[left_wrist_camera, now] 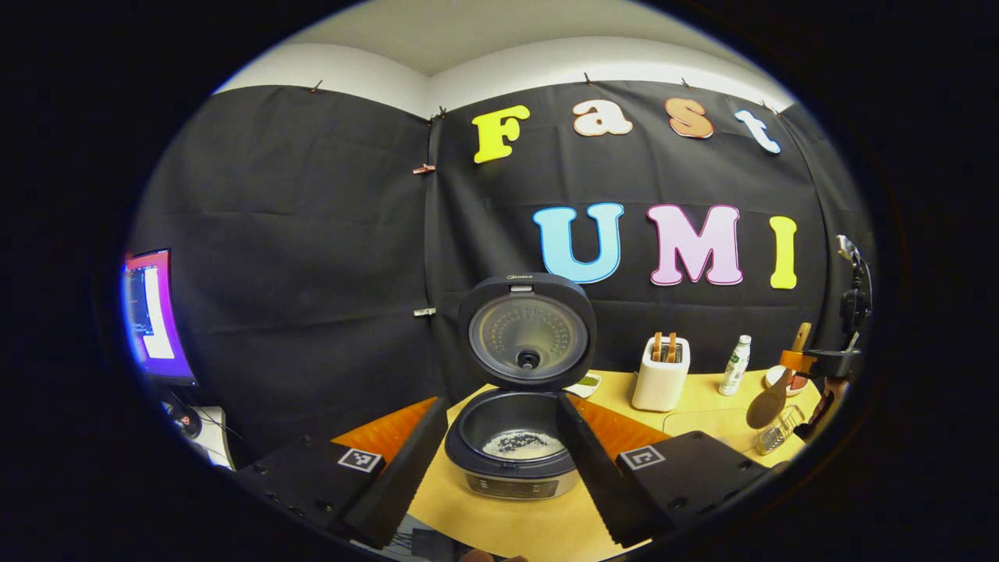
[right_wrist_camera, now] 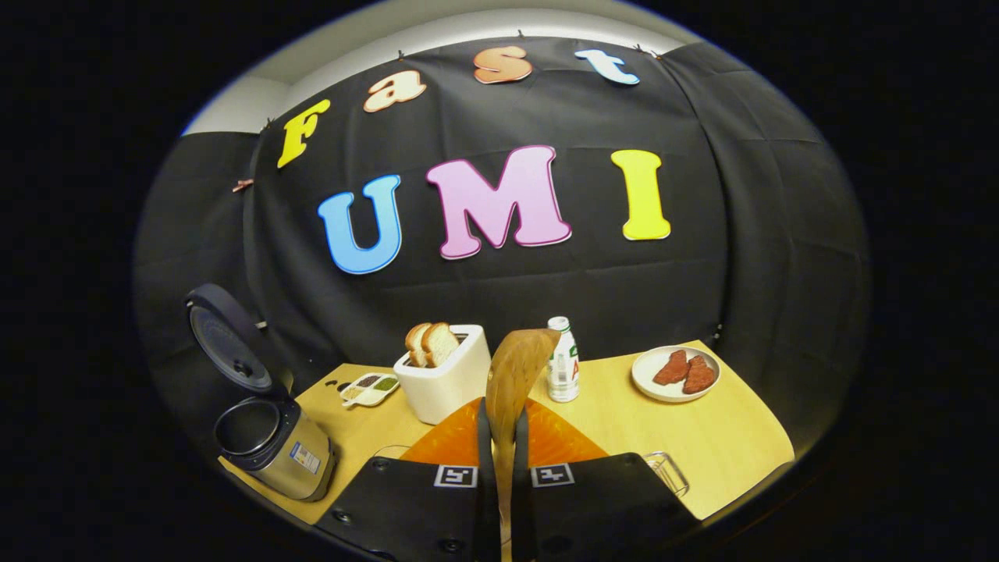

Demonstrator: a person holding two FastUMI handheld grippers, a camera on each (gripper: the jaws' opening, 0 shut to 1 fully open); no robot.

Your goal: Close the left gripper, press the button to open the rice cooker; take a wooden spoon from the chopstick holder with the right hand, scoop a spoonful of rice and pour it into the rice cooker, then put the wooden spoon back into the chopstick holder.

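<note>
- Wooden spoon [right_wrist_camera: 511, 375]: pinched between both fingers of the right gripper [right_wrist_camera: 499, 445], its handle running down between them and its bowl standing up above the fingertips in the right gripper view. In the left gripper view the same spoon [left_wrist_camera: 769, 404] hangs bowl-down by the tabletop's right edge, above a clear glass container [left_wrist_camera: 776, 431].
- Left gripper [left_wrist_camera: 499, 437]: fingers spread wide apart, holding nothing, one on each side of the rice cooker [left_wrist_camera: 515, 449].
- Rice cooker: lid [left_wrist_camera: 527, 332] raised upright, inner pot exposed with a small patch of white rice [left_wrist_camera: 523, 445] at the bottom. In the right gripper view it stands at the tabletop's [right_wrist_camera: 726, 437] left edge.
- White toaster [right_wrist_camera: 445, 382]: near the back edge of the tabletop, two bread slices [right_wrist_camera: 431, 343] sticking out of it.
- Small bottle [right_wrist_camera: 562, 361]: upright, just right of the toaster.
- White plate [right_wrist_camera: 675, 373]: toward the back right corner, carrying two reddish pieces.
- Small divided dish [right_wrist_camera: 368, 387]: between the cooker and the toaster.
- Monitor [left_wrist_camera: 152, 316]: lit, well left of the table.
</note>
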